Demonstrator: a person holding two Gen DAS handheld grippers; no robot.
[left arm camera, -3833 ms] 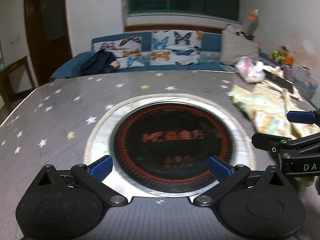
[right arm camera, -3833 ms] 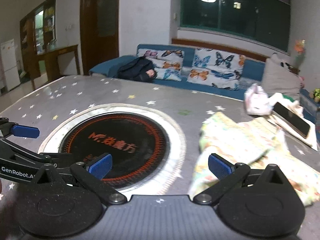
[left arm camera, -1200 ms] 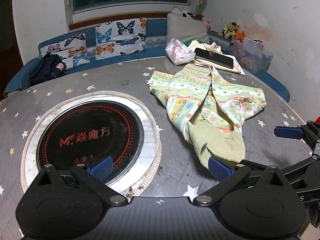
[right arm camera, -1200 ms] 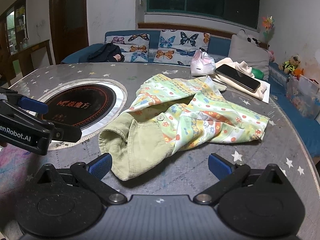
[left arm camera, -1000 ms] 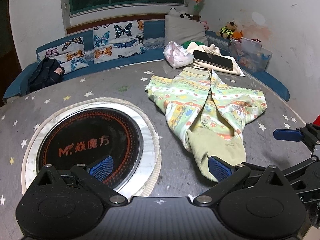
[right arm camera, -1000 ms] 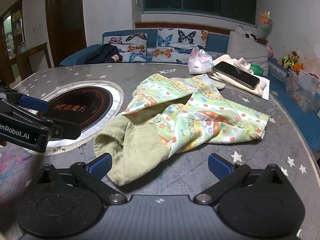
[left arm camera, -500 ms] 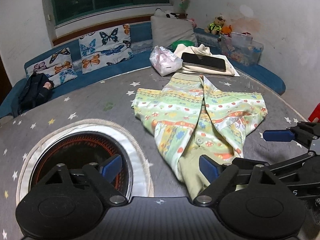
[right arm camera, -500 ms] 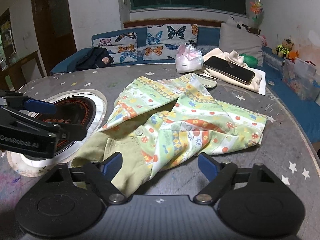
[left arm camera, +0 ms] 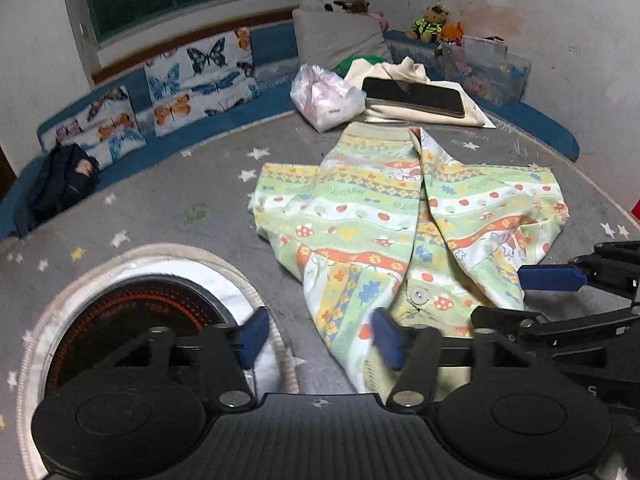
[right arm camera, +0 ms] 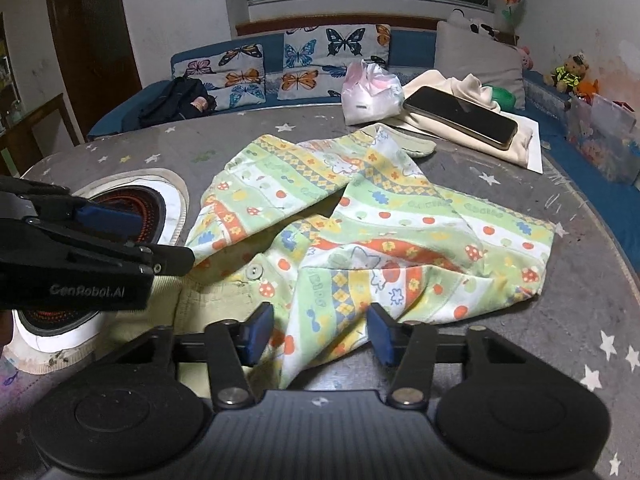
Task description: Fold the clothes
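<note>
A small green patterned garment (left arm camera: 400, 216) with a plain olive waistband lies crumpled on the grey star-print round table (left arm camera: 192, 184); it also shows in the right wrist view (right arm camera: 380, 240). My left gripper (left arm camera: 320, 340) is open just above the garment's near left edge, its right finger over the cloth. My right gripper (right arm camera: 316, 332) is open with its fingers straddling the garment's near hem. The right gripper shows at the right of the left wrist view (left arm camera: 552, 280). The left gripper shows at the left of the right wrist view (right arm camera: 120, 240).
A round black-and-orange hotplate (left arm camera: 132, 320) with a white rim is set in the table at left. A phone (right arm camera: 460, 120) on folded cream cloth and a pink plastic bag (right arm camera: 372, 92) lie at the far edge. A blue sofa (right arm camera: 280, 64) with butterfly cushions runs behind.
Both grippers have moved forward and down onto the garment's near edge. Their fingers have closed partway from the wider opening seen earlier.
</note>
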